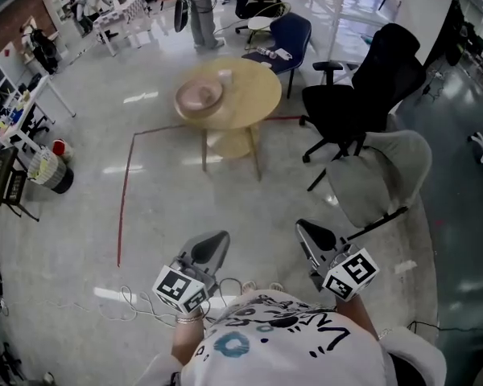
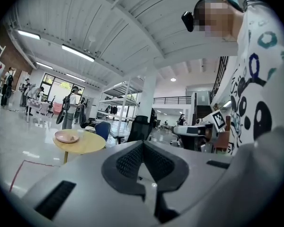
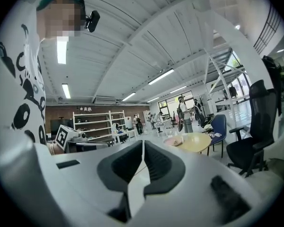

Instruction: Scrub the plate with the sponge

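Far ahead, a pink plate (image 1: 199, 96) sits on a round wooden table (image 1: 241, 103). A small pale object (image 1: 224, 75) stands behind it, too far off to identify. In the left gripper view the plate (image 2: 66, 136) holds a small brownish lump. The right gripper view shows the plate (image 3: 175, 141) on the table (image 3: 199, 142). My left gripper (image 1: 213, 244) and right gripper (image 1: 310, 233) are held level in front of the person's chest, well short of the table. Both are shut with nothing between the pads (image 2: 130, 160) (image 3: 156, 162).
A black office chair (image 1: 362, 95) and a grey chair (image 1: 386, 167) stand to the right of the table, and a blue chair (image 1: 286, 34) behind it. A red tape line (image 1: 125, 191) marks the floor. Shelves and a bin (image 1: 52, 171) line the left wall. People stand at the back.
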Tool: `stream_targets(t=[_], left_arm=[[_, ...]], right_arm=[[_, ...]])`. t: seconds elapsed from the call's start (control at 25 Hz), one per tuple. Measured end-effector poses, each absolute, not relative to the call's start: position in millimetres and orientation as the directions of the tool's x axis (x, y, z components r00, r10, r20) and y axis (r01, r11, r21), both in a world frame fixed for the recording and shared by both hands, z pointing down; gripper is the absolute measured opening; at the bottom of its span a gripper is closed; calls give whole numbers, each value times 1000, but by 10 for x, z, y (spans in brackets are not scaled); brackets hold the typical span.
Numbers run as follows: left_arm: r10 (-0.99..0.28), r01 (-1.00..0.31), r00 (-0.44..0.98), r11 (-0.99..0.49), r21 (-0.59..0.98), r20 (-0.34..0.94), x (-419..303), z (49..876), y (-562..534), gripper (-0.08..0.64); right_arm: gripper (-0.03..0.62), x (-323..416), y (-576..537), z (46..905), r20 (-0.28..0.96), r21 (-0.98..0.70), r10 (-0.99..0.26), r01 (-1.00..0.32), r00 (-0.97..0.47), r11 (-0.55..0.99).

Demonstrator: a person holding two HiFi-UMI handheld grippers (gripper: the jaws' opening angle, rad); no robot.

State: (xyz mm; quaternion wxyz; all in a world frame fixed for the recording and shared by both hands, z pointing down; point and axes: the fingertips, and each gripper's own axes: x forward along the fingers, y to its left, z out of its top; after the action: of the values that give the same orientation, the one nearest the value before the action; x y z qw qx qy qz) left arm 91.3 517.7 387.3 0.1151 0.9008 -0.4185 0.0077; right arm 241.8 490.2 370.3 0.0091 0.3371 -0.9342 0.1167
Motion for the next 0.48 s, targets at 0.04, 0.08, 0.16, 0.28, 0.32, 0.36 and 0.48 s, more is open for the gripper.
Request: stream_targets(t=[0.04, 0.08, 0.16, 0.28, 0.32, 0.36, 0.48], left_arm=[[-754, -758, 647, -620, 201, 115, 852, 3891, 5177, 17], [-755, -761, 645, -618, 200, 120, 784, 3906, 5188, 17], [-758, -765, 640, -613, 196, 126, 637, 3926, 5233, 17], [-765, -773, 629, -600, 207, 134, 439, 4005, 5239, 17], [-768, -776, 625, -593, 214, 140, 381, 4057, 5225, 17], [-770, -779, 621, -586, 222, 147, 320, 4108, 5212, 17], [-779, -790, 607, -567, 234, 159, 151, 4172, 5183, 17]], right_arm=[[29, 2378, 4891, 3718, 97, -218, -631, -635, -770, 741], [29, 2335, 4891, 3727, 97, -224, -636, -639, -766, 736], [29, 2242, 4919, 3730, 95, -224, -645, -647, -758, 728], [29, 2115, 4903, 3759, 99, -215, -653, -657, -751, 723], [29, 2078, 4886, 3777, 103, -214, -655, -659, -749, 721], [29, 2037, 4879, 3788, 106, -214, -655, -661, -748, 720], [29, 1918, 4920, 3766, 114, -213, -649, -656, -753, 724]])
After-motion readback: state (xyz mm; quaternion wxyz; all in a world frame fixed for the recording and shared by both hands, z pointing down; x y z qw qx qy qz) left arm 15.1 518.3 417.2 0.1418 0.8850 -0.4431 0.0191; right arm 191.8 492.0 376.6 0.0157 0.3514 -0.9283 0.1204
